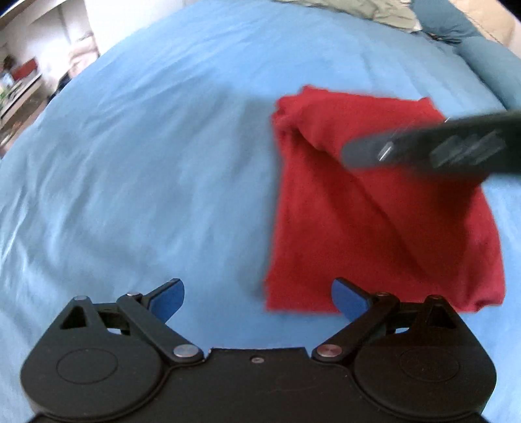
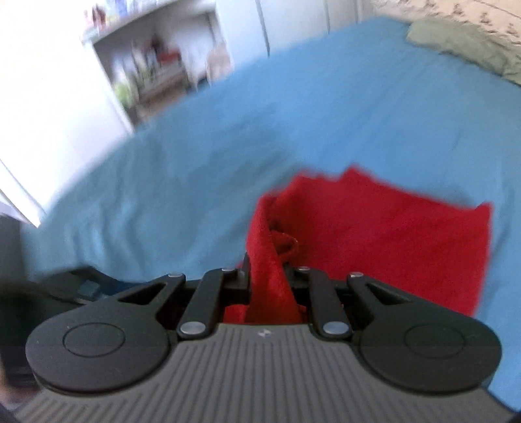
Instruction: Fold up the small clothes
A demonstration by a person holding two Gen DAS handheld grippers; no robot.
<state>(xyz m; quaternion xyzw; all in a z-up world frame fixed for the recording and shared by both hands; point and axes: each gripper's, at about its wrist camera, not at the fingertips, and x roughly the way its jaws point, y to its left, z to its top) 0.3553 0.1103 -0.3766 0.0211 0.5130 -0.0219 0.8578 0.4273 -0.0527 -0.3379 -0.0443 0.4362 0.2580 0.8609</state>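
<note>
A red cloth (image 1: 374, 227) lies partly folded on the blue bedsheet (image 1: 146, 179), right of centre in the left wrist view. My left gripper (image 1: 259, 299) hovers open just before the cloth's near left corner, with nothing between its blue pads (image 1: 169, 299). My right gripper (image 1: 423, 146) reaches in blurred from the right, above the cloth's far part. In the right wrist view my right gripper (image 2: 267, 270) is shut on a raised fold of the red cloth (image 2: 390, 244), which runs up between the fingers. The rest of the cloth lies flat beyond it.
A pale green crumpled fabric (image 1: 374, 11) and a teal pillow (image 1: 488, 61) lie at the far right end of the bed. The bed's edge curves along the left, with shelves (image 2: 153, 65) and a white wall behind. Bare sheet (image 2: 162, 179) spreads left of the cloth.
</note>
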